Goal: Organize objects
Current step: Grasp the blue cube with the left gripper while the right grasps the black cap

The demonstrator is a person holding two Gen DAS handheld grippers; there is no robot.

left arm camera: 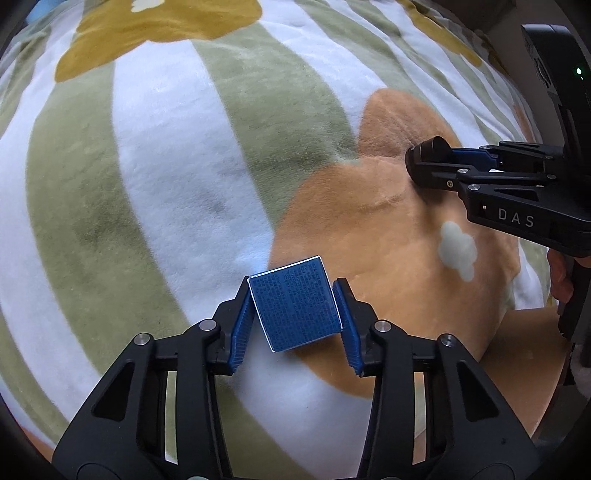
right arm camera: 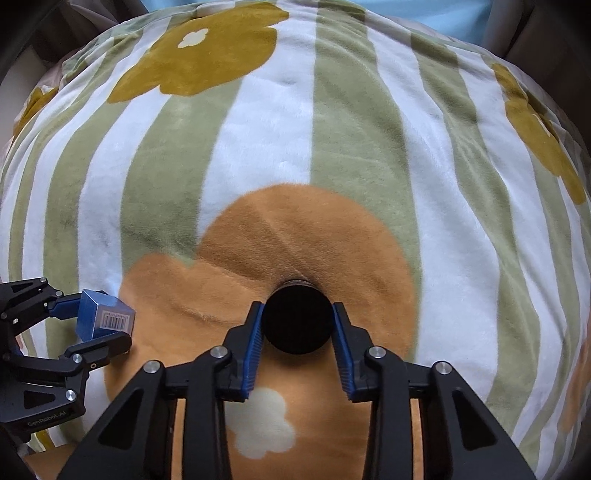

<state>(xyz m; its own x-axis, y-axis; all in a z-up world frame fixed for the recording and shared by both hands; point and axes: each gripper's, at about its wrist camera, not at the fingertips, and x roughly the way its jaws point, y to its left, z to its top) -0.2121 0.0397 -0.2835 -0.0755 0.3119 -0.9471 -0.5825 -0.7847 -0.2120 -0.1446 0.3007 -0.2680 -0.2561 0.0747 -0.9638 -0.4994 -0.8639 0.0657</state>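
My left gripper (left arm camera: 295, 295) is shut on a small blue box (left arm camera: 295, 304) with printed text, held tilted between the blue pads above the blanket. The box also shows in the right wrist view (right arm camera: 105, 317) with a barcode on its end, held by the left gripper (right arm camera: 99, 321) at the lower left. My right gripper (right arm camera: 297, 319) is shut on a black round cylinder (right arm camera: 297, 321), seen end-on, over the orange flower. In the left wrist view the right gripper (left arm camera: 424, 162) comes in from the right with the black cylinder (left arm camera: 437, 146) at its tips.
A plush blanket (right arm camera: 351, 155) with green and white stripes and mustard and orange flowers covers the whole surface. A large orange flower print (right arm camera: 184, 295) lies under both grippers. A light blue surface (right arm camera: 443, 18) shows past the far edge.
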